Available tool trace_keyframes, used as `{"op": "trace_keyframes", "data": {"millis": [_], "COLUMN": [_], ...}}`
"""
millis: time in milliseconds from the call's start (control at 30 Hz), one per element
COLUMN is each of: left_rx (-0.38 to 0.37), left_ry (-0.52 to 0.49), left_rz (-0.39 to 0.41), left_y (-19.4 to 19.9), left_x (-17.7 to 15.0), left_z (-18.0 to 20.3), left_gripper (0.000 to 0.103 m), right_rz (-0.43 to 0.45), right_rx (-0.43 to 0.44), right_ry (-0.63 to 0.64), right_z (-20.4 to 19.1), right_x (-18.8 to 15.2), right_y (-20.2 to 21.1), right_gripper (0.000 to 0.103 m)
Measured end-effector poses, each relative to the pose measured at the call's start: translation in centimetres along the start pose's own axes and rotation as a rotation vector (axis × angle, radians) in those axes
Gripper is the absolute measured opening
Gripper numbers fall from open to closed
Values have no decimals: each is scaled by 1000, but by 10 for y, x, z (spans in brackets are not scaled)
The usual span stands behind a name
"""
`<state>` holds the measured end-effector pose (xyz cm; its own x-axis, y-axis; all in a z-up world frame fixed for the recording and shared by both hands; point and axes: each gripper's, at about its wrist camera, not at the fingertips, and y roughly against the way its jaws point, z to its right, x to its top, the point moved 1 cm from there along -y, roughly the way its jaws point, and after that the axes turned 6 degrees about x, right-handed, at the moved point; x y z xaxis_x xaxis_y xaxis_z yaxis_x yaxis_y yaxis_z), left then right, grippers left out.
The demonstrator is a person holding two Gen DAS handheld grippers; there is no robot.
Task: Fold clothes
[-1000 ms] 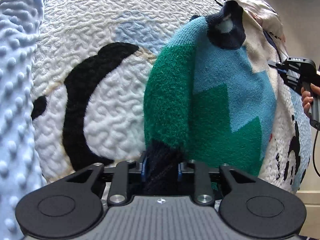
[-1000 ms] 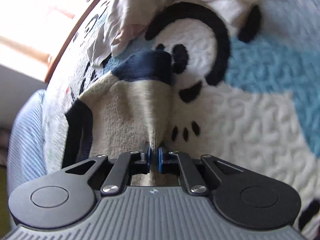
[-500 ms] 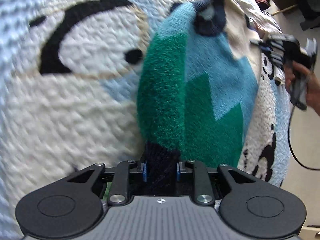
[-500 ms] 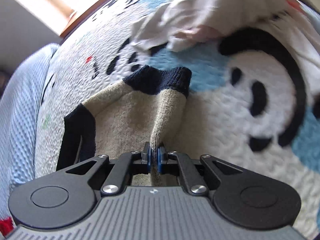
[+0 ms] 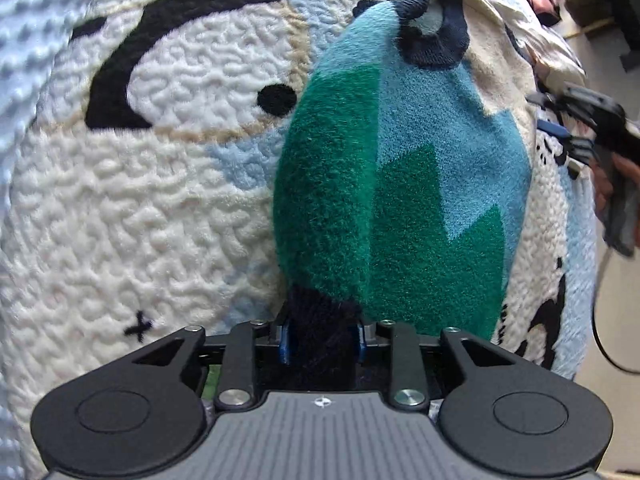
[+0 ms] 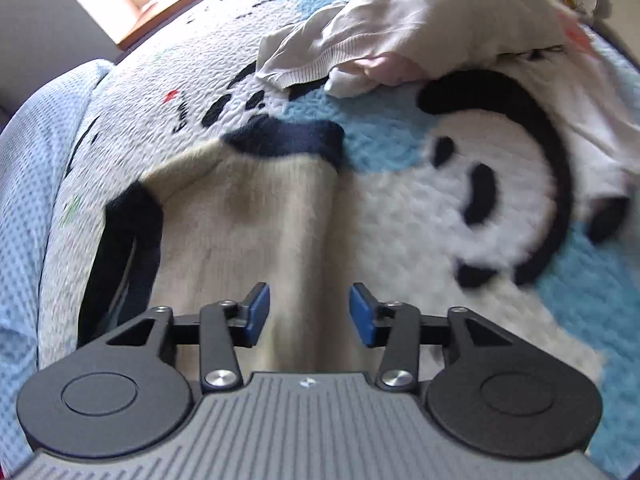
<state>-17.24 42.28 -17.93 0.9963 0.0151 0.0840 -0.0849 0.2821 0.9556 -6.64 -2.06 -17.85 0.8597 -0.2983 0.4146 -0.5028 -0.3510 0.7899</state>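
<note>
A knitted sweater (image 5: 400, 184) in green, light blue and cream with navy trim lies on a panda-print blanket (image 5: 140, 200). My left gripper (image 5: 322, 334) is shut on its navy cuff (image 5: 320, 312), with the green sleeve folded along the body. Its navy collar (image 5: 436, 40) is at the far end. In the right wrist view the cream part of the sweater (image 6: 260, 216) with a navy cuff (image 6: 288, 136) lies flat. My right gripper (image 6: 308, 310) is open just above the cream sleeve, holding nothing. It also shows in the left wrist view (image 5: 588, 120), at the right.
A pile of white and pink clothes (image 6: 420, 32) lies on the blanket beyond the sweater. A light blue waffle cover (image 6: 32, 184) lies at the left. The bed's wooden edge (image 6: 160, 28) runs along the far left.
My right gripper has opened and let go of the cream sleeve, which now lies flat. My left gripper keeps its hold on the navy cuff and has shifted slightly.
</note>
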Motion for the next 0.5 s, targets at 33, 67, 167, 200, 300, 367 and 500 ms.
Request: {"op": "trace_keyframes", "data": {"millis": [33,67,167,200,300,367,500], "left_rx": [12,24,33,31,30,40,94], "left_ry": [-19,-37,-72,-70,-75,-107,-215], "left_rz": [8,18,52,58,83,114,120], "left_y": [3,6,16,18,24,29,24], "left_x": [0,-1,-4,-4,-3,-2,-6], "left_z": [0,-1,-9,-12,-16,-16,-14], "left_gripper": [38,40,45,46,48,50,65], "right_rz": [15,25,-2,-34,-172,-241,-250], "right_rx": [14,30,99,126,179,209,245], "right_ry": [1,1,-32,-54,-179,-278,-270], "right_z": [1,1,-2,-3,-10,-11,-29], "right_x": [-17,-36,-109,-135,-206,-242,-273], "right_y": [16,33,81,93,106,102,92], "right_gripper": [43,44,53,56,56,56,70]}}
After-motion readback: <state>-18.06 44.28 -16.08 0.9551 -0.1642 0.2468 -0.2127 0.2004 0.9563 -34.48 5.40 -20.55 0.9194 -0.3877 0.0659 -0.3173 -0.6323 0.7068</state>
